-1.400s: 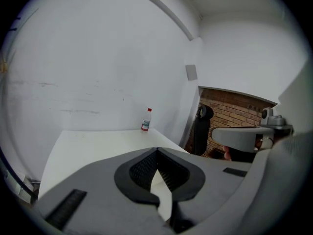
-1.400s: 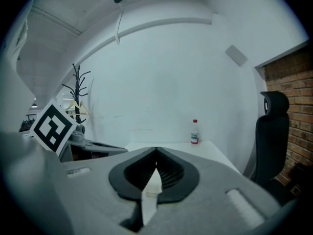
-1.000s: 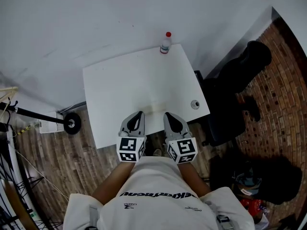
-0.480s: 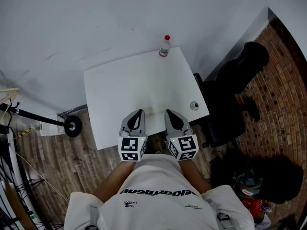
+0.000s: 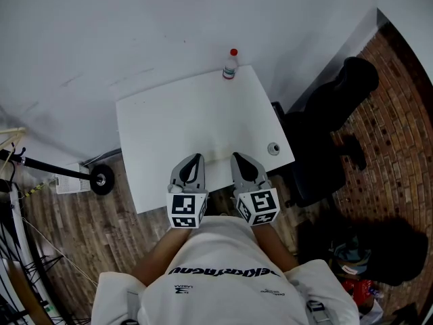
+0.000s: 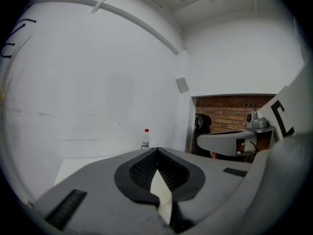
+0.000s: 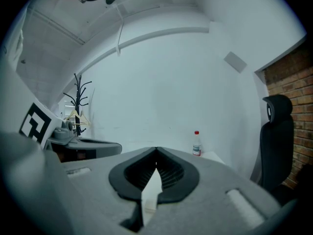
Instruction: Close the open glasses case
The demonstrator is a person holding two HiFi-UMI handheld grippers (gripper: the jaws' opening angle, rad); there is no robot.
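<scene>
No glasses case shows in any view. My left gripper (image 5: 197, 158) and right gripper (image 5: 236, 156) are held side by side over the near edge of a white table (image 5: 169, 114), both pointing toward its far side. The left gripper (image 6: 156, 150) is shut with its tips touching and nothing between them. The right gripper (image 7: 156, 150) is shut the same way, also empty. In the left gripper view the right gripper's body (image 6: 230, 141) appears at the right.
A small bottle with a red cap (image 5: 231, 64) (image 6: 145, 139) (image 7: 196, 144) stands at the table's far edge. A small round object (image 5: 273, 148) lies near the right edge. A black office chair (image 5: 338, 114) stands right of the table. A wheeled stand (image 5: 101, 179) is at the left.
The head view has shifted very slightly. Both grippers stay shut in the same place at the table's near edge.
</scene>
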